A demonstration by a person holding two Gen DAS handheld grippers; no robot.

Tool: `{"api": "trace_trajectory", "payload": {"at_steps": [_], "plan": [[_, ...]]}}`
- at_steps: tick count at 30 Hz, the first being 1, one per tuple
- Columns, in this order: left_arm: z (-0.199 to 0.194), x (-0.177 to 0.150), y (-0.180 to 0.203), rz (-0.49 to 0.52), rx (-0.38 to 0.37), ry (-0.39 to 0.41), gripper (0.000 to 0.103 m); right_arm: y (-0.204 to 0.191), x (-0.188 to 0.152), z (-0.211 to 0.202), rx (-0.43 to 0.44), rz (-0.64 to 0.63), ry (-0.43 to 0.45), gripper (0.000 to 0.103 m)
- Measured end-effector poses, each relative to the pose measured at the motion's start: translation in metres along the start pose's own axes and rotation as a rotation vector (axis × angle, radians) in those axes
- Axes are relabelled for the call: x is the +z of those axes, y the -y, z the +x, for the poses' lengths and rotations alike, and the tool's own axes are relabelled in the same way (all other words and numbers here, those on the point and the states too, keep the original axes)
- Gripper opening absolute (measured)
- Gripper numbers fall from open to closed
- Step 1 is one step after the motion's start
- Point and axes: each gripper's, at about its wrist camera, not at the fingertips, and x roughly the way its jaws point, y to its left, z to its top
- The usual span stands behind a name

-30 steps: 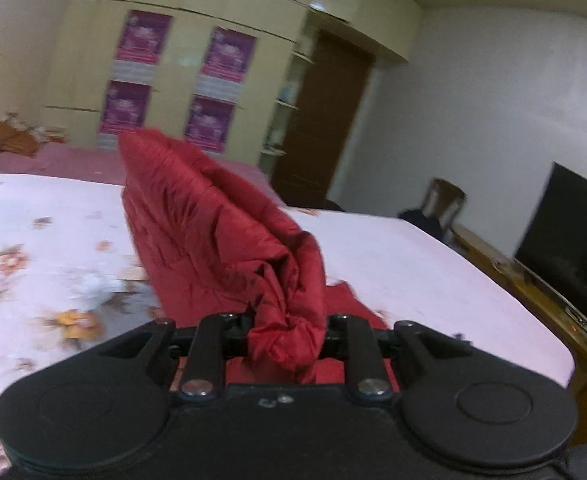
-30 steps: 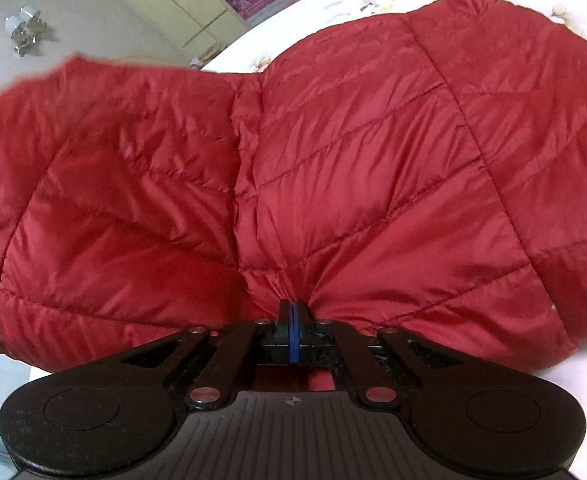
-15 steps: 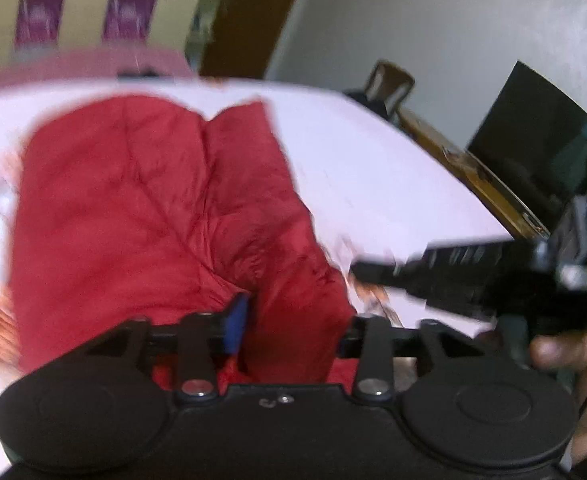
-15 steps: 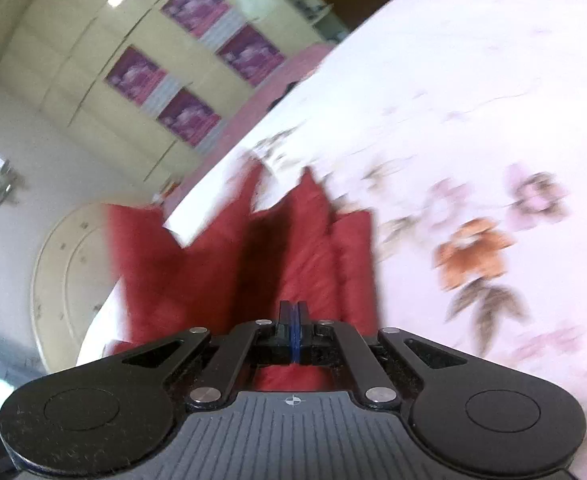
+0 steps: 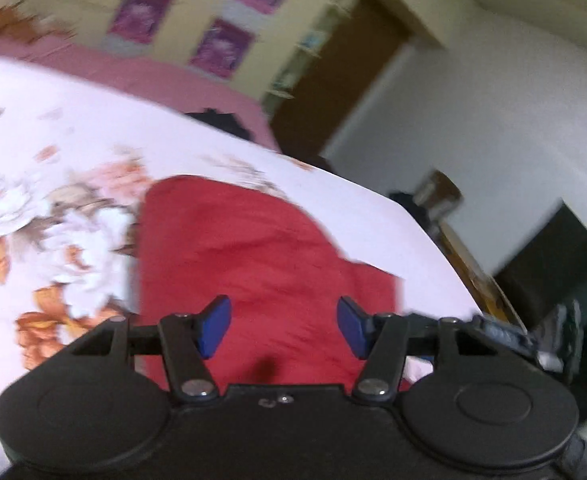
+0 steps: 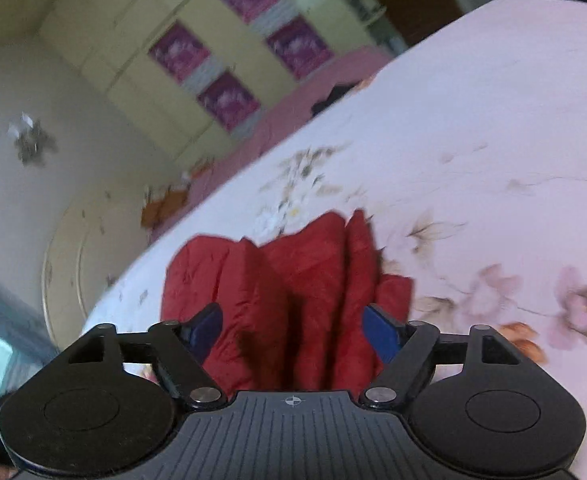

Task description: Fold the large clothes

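The red jacket [image 5: 261,264] lies folded on the bed [image 5: 73,128], resting on the pale flowered sheet [image 6: 493,128] near the edge closest to both cameras. In the right wrist view the jacket [image 6: 293,288] shows as a bunched pile of puffy quilted folds. The left gripper [image 5: 283,328] hangs just above the jacket, its jaws opening, the blue pads [image 5: 213,326] apart and clear of the fabric, gripping nothing. The right gripper [image 6: 293,328] also points down at the jacket, its jaws opening wide, with red fabric seen between the pads but not pinched by them. Beyond the bed stand a cream wardrobe [image 6: 165,64] with purple posters [image 6: 229,100], a brown door [image 5: 341,80] and a dark screen [image 5: 553,256].
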Motion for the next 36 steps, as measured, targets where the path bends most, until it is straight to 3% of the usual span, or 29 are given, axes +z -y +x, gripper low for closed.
{"api": "trace_trajectory", "payload": {"at_steps": [2, 5, 9, 10, 11, 14, 16, 20, 26, 29, 33, 35, 36], "plan": [[0.013, 0.003, -0.016, -0.03, 0.01, -0.012, 0.055, 0.005, 0.003, 0.027, -0.004, 0.015, -0.042, 0.077], [0.035, 0.004, -0.032, -0.063, 0.009, -0.055, 0.046, 0.014, 0.009, 0.049, -0.002, 0.056, -0.102, 0.077], [0.05, -0.001, -0.037, -0.089, -0.007, -0.07, 0.043, 0.017, 0.013, 0.06, 0.026, 0.056, -0.152, 0.076], [0.047, 0.0, -0.036, -0.087, -0.013, -0.068, 0.043, 0.017, 0.014, 0.059, 0.04, 0.047, -0.15, 0.061], [0.045, -0.001, -0.034, -0.084, -0.02, -0.069, 0.043, 0.017, 0.014, 0.062, 0.056, 0.045, -0.155, 0.031], [0.051, 0.001, -0.026, -0.047, -0.061, -0.071, 0.038, 0.014, 0.015, 0.047, 0.069, 0.029, -0.124, 0.018], [0.058, 0.002, -0.017, -0.005, -0.07, -0.084, 0.038, 0.011, 0.013, 0.029, 0.061, 0.012, -0.08, 0.017], [0.08, -0.001, -0.003, 0.058, -0.069, -0.124, 0.038, 0.022, -0.001, 0.014, -0.007, -0.029, -0.025, 0.017], [0.112, -0.012, 0.013, 0.16, -0.007, -0.184, 0.038, 0.069, -0.016, 0.037, -0.015, 0.13, -0.059, 0.017], [0.116, -0.018, 0.017, 0.204, 0.026, -0.198, 0.038, 0.077, -0.017, 0.043, -0.009, 0.171, -0.058, 0.017], [0.102, -0.009, 0.019, 0.204, 0.036, -0.205, 0.038, 0.065, -0.007, 0.032, -0.046, 0.123, -0.06, 0.019], [0.08, 0.0, 0.022, 0.22, 0.013, -0.137, 0.043, 0.044, 0.002, 0.011, -0.149, 0.031, -0.008, 0.069], [0.072, 0.006, 0.022, 0.227, 0.018, -0.109, 0.042, 0.032, 0.005, 0.003, -0.156, -0.05, 0.038, 0.07]]}}
